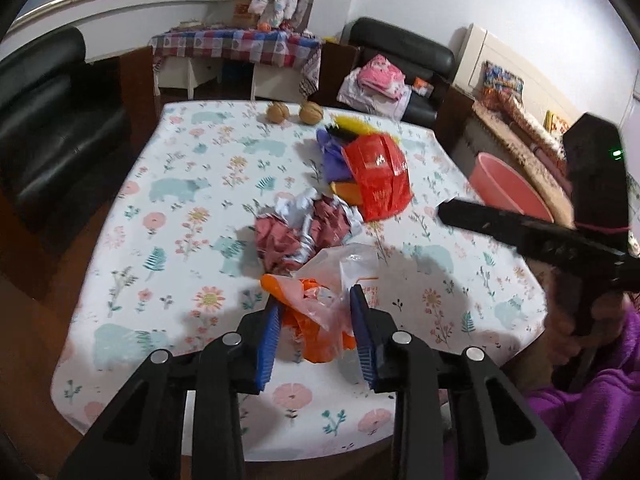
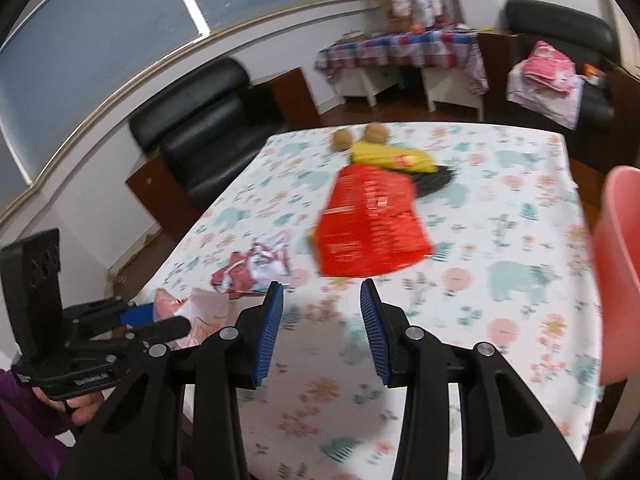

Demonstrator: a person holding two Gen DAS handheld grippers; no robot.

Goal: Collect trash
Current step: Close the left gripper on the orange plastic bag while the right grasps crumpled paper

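Note:
My left gripper [image 1: 316, 300] is open, its blue pads on either side of an orange and clear plastic bag [image 1: 320, 304] lying on the floral tablecloth [image 1: 180, 208]. Beyond it lie a crumpled red and silver wrapper [image 1: 304, 232], a red snack bag [image 1: 380, 176] and purple and yellow wrappers [image 1: 336, 148]. My right gripper [image 2: 322, 292] is open and empty above the cloth, short of the red snack bag [image 2: 368, 224]. A yellow wrapper [image 2: 388, 158] lies behind it. The crumpled wrapper [image 2: 252, 268] and plastic bag [image 2: 192, 312] show at the left, by the left gripper [image 2: 160, 320].
Two walnuts [image 1: 294, 112] sit at the table's far edge. A pink plastic basin [image 1: 508, 188] stands off the table's right side, also at the right edge of the right wrist view [image 2: 616, 272]. Black chairs [image 1: 48, 120] stand around the table.

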